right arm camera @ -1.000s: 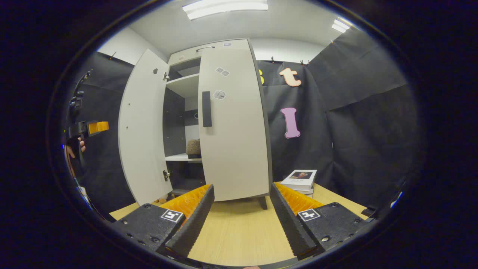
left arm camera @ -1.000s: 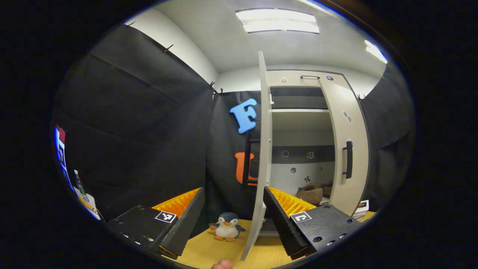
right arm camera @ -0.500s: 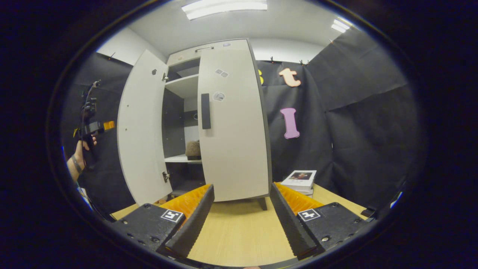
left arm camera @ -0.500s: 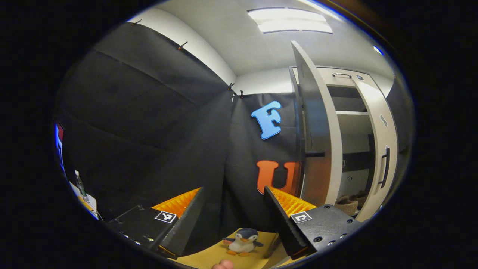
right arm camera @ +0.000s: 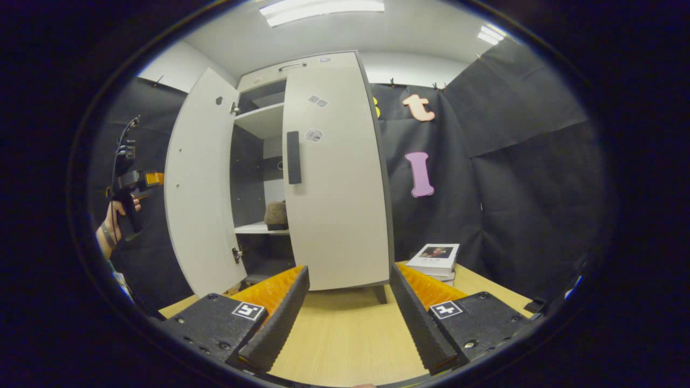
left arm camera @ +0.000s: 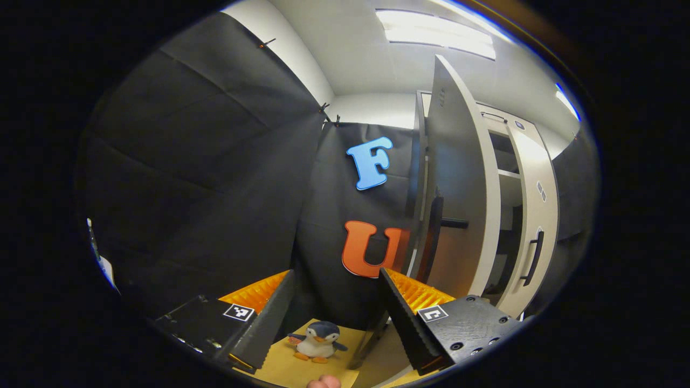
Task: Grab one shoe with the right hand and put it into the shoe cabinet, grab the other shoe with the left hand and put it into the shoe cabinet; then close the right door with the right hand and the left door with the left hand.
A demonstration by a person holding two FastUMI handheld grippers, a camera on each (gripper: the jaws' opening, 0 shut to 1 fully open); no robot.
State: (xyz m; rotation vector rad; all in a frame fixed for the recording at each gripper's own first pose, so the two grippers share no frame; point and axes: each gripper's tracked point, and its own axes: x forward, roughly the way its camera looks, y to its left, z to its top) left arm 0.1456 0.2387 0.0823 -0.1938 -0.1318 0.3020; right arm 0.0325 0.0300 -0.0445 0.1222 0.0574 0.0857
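Pale cabinet (right arm camera: 323,178), right door (right arm camera: 334,183) shut, left door (right arm camera: 197,188) open.

Brown fuzzy shoe (right arm camera: 276,214) resting on the inner shelf (right arm camera: 253,228), seen through the gap between the doors; second shoe hidden, so cannot tell whether both are in. Judged: right-door step done, left door left to close. Left gripper (left arm camera: 337,318) jaws apart, gripping nothing, held beside the outer face of the left door, near its dark handle (left arm camera: 435,237); seen from the right gripper view (right arm camera: 137,180) in a hand (right arm camera: 110,226), left of that door. Right gripper (right arm camera: 349,318) jaws apart, empty, above the wooden table (right arm camera: 345,334), well back from the cabinet. Toy penguin (left arm camera: 317,341) and stacked books (right arm camera: 434,256) on the table, untouched.
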